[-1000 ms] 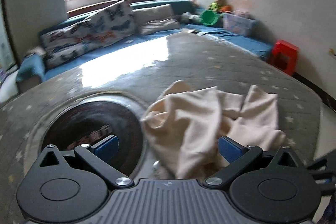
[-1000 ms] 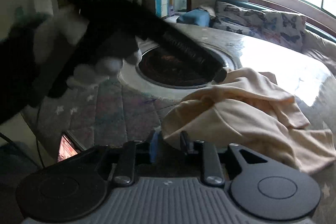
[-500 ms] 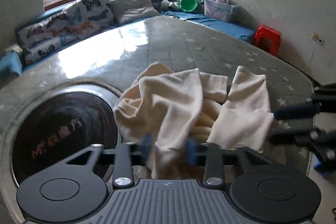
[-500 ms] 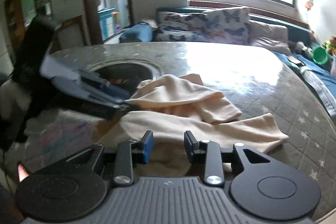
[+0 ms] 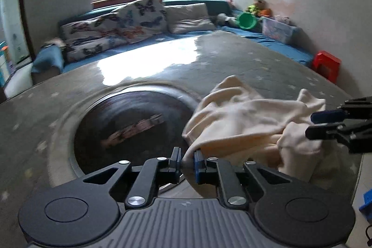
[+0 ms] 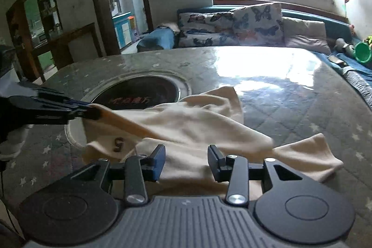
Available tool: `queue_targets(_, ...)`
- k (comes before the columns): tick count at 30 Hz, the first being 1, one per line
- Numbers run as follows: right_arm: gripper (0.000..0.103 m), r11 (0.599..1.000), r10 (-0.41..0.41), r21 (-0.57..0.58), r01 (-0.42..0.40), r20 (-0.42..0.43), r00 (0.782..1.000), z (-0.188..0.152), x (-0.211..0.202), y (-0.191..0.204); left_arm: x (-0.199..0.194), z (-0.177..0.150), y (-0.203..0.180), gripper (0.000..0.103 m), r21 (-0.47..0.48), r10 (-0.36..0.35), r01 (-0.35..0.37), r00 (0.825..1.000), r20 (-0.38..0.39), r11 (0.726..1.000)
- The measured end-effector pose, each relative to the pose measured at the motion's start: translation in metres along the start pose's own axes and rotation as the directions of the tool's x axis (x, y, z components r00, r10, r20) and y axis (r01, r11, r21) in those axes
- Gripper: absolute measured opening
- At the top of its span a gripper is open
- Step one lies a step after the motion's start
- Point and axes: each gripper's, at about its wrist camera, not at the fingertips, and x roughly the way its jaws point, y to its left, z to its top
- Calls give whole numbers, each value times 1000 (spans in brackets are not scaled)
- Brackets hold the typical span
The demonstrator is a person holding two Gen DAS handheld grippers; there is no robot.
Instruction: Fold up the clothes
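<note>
Pinching an edge of the cream garment (image 5: 244,122), the left gripper (image 5: 187,160) has its jaws closing on a fold of fabric at the lower centre of its own view; the cloth sits squeezed between the two pads, and from there it runs up and to the right in a taut ridge. In the right wrist view the same gripper enters from the left edge, its tips clamped on the garment's corner (image 6: 97,112), which looks lifted off the surface (image 6: 290,97). That hold probably serves to draw the piece out flat before any fold is made.

The right gripper (image 6: 186,160) hovers low over the near part of the garment with its jaws spread and opening; cloth lies under the gap, but neither pad presses on it. It seems placed to take a second edge.

Soft and crumpled, the garment lies in the middle right of the surface, just beside the dark round inset (image 5: 134,129), with loose humps, a flap trailing toward the right of the right wrist view, and a dark "5" mark (image 6: 118,142) near its lower left.
</note>
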Motion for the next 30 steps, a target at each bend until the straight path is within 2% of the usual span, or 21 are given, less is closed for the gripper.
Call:
queue_targets(5, 42, 1000, 17, -2, -17, -34, 999, -4, 12, 6, -19, -27, 28, 12, -33, 74, -75, 997, -28, 997)
queue_targets(7, 47, 1000, 22, -3, -22, -43, 999, -6, 14, 7, -22, -36, 35, 12, -40, 91, -93, 995, -48, 995)
queue_targets(11, 48, 1000, 7, 7, -6, -48, 999, -8, 17, 5, -26, -49, 47, 16, -38, 105, -108, 991, -81, 993)
queue_targets(14, 48, 1000, -15, 18, 16, -39, 999, -4, 21, 0, -28, -46, 40, 23, 11, 109, -108, 992, -66, 994)
queue_targets(18, 47, 998, -49, 24, 50, -45, 998, 2, 36, -7, -29, -37, 27, 25, 82, 118, -116, 993, -19, 990)
queue_targets(21, 46, 997, -45, 55, 49, -69, 997, 5, 52, -16, -29, -32, 19, 26, 120, 111, -110, 994, 6, 987)
queue_targets(23, 37, 997, -35, 70, 42, -90, 995, 7, 62, -21, -28, -30, 17, 26, 128, 105, -105, 994, 11, 986)
queue_targets(24, 23, 996, -20, 80, 28, -100, 995, 8, 66, -22, -27, -29, 17, 26, 130, 100, -101, 995, 12, 986)
queue_targets(25, 16, 996, -2, 90, 11, -101, 995, 11, 67, -22, -26, -29, 16, 26, 133, 96, -97, 995, 13, 986)
queue_targets(28, 11, 996, 41, 82, -37, -47, 998, 24, 60, -11, -23, -27, 8, 33, 150, 68, -71, 997, 26, 986)
queue_targets(30, 10, 990, 107, 95, -107, 10, 994, 41, 51, -2, -18, -23, 0, 41, 162, 37, -44, 998, 45, 986)
